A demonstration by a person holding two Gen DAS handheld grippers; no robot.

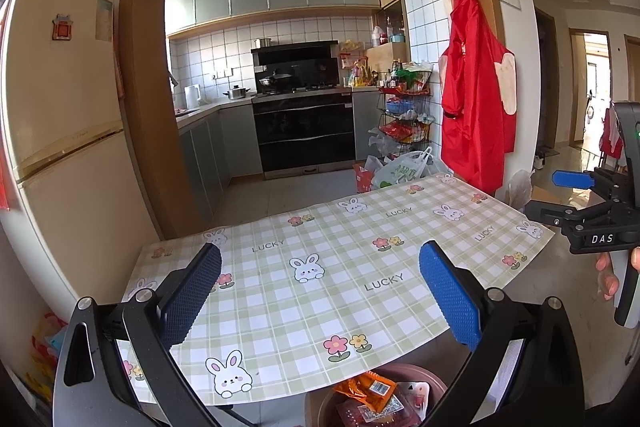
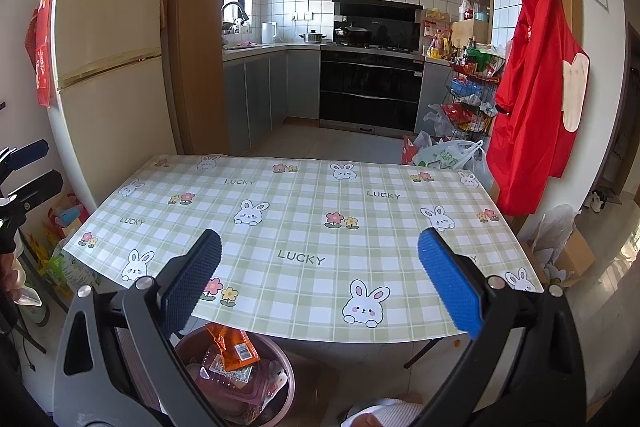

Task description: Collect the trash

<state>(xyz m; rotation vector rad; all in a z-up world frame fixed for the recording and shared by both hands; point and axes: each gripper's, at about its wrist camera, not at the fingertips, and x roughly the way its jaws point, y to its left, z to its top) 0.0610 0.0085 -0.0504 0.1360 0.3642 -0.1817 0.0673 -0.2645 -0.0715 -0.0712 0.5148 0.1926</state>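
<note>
Both the left gripper (image 1: 320,291) and right gripper (image 2: 320,287) hover wide open and empty over the bare surface (image 2: 304,227); wrappers (image 2: 234,347) already fill the bin (image 2: 286,375), so withdraw calmly.

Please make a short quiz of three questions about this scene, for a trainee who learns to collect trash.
1. True or false: the left gripper holds a wrapper between its fingers.
2. Where does the orange wrapper lie? A) on the tablecloth B) in the bin C) on the stove
3. Fill in: the tablecloth carries rabbits, flowers and the word ____.

Key:
1. False; both the left and the right gripper are open and hold nothing.
2. B; it lies in the pink bin under the near table edge.
3. LUCKY.
</note>
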